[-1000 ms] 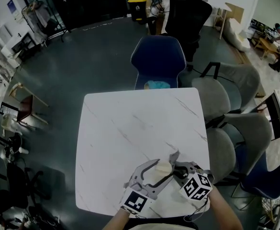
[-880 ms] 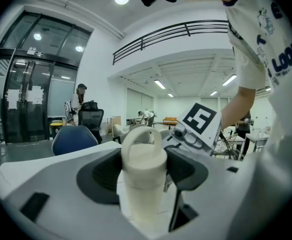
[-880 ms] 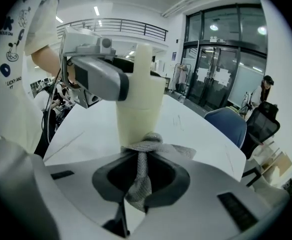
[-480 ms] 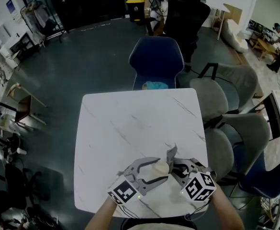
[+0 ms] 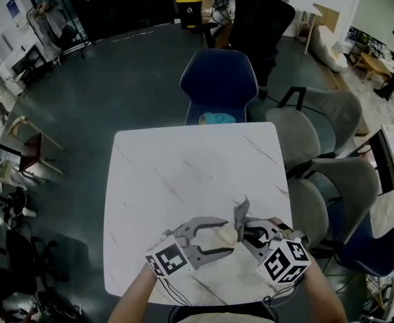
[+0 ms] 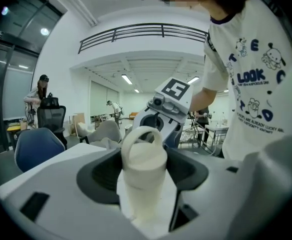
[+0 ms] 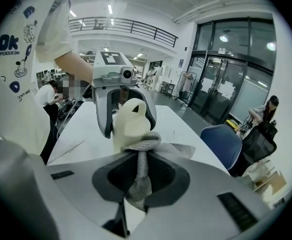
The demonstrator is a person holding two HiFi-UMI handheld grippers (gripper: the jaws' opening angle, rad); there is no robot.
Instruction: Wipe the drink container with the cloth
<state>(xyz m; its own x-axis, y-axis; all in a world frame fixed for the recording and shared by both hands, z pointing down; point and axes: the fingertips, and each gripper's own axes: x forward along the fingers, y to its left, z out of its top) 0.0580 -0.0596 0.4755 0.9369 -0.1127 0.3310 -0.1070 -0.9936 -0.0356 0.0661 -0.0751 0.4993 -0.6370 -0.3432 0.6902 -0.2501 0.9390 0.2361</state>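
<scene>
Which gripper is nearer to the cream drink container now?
Left. The left gripper is shut on the drink container itself; the right gripper, opposite, holds the grey cloth against it.

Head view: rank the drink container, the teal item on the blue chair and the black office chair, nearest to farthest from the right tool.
1. Drink container, just left of the right tool, in the left tool's grip.
2. Teal item, on the blue chair beyond the table's far edge.
3. Black office chair, farther back, top of view.
</scene>
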